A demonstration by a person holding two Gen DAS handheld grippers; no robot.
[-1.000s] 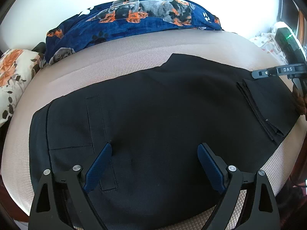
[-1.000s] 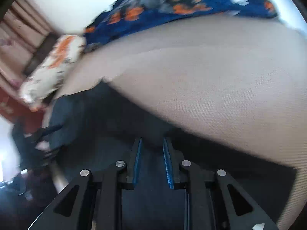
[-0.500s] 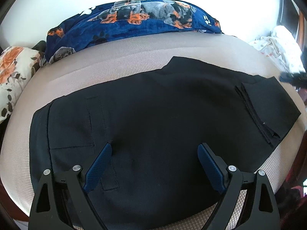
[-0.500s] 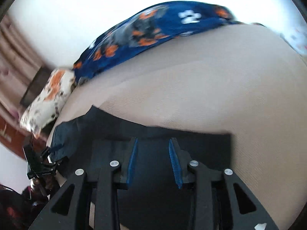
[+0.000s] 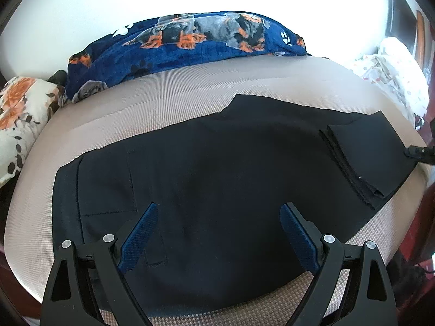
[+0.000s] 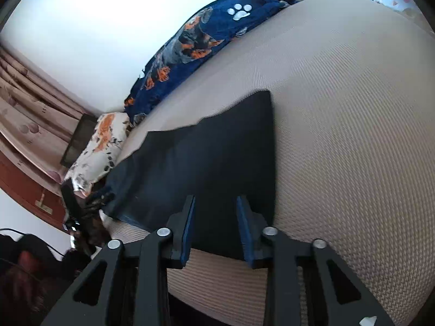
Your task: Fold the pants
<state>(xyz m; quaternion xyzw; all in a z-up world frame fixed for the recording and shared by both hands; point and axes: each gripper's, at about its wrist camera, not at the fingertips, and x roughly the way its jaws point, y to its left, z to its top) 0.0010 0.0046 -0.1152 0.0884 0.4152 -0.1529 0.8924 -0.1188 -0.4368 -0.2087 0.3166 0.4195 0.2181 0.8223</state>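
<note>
One cuff fold lies on the black pants (image 5: 217, 179) near the bed's (image 5: 190, 92) right edge; further folds remain. Left gripper (image 5: 217, 233) and right gripper (image 6: 214, 225) fingers released, holding nothing.

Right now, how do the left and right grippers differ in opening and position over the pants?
The left gripper is spread wide; the right gripper shows a narrower gap, though also open. The left hangs over the middle of the black pants near the waist pocket; the right sits at the folded leg end by the mattress edge. Neither grips any fabric.
</note>
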